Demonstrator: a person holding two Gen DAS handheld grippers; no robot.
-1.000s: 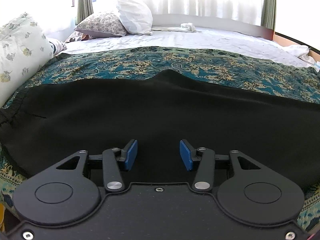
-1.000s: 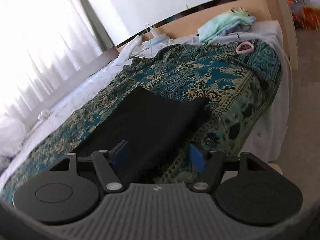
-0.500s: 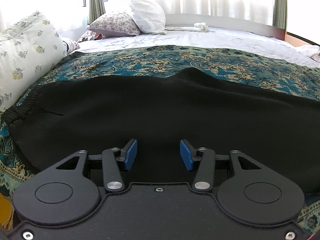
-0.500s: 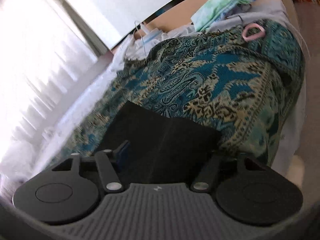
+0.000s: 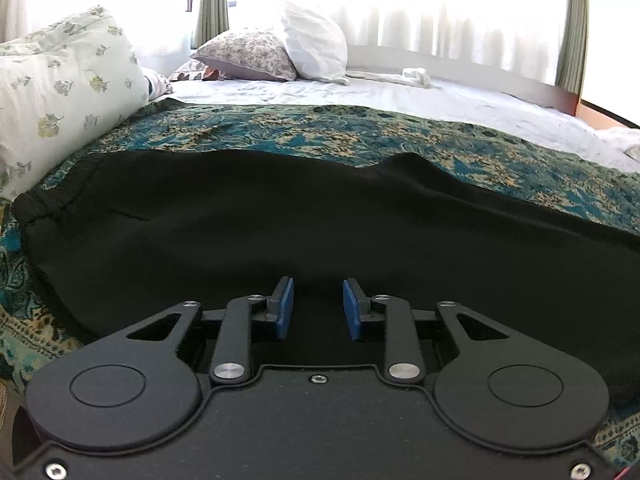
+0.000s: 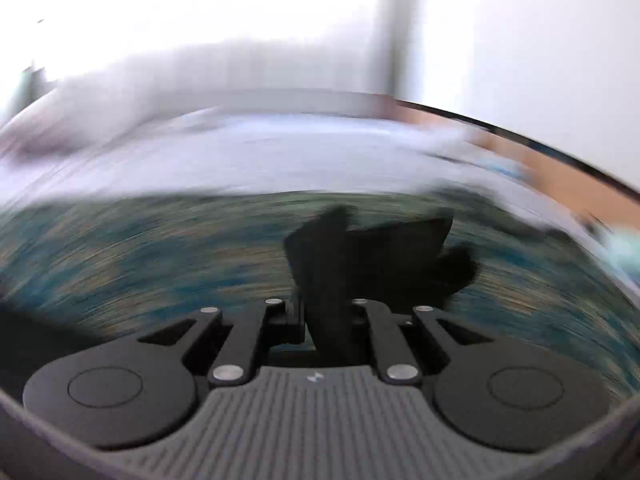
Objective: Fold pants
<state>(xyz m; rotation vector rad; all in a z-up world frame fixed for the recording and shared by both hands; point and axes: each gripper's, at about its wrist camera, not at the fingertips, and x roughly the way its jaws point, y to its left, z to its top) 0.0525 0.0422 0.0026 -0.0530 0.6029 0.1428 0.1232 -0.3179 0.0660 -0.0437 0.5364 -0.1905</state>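
Black pants (image 5: 304,220) lie spread across a teal patterned bedspread (image 5: 320,136), waistband at the left. My left gripper (image 5: 318,304) is open and empty, low over the near edge of the pants, blue pads apart. In the blurred right wrist view my right gripper (image 6: 326,316) is shut on a bunch of the black pants (image 6: 384,256), a leg end lifted off the bedspread (image 6: 140,264), with cloth standing up between the fingers.
A floral pillow (image 5: 60,96) sits at the left edge. Two more pillows (image 5: 280,52) lie at the head, by a bright curtained window. White sheet (image 5: 440,100) covers the far side. A wooden bed frame (image 6: 560,172) shows at the right.
My right gripper has closed on the pant leg end and swung fast with it, blurring its view. My left gripper has shifted slightly to the left, still open.
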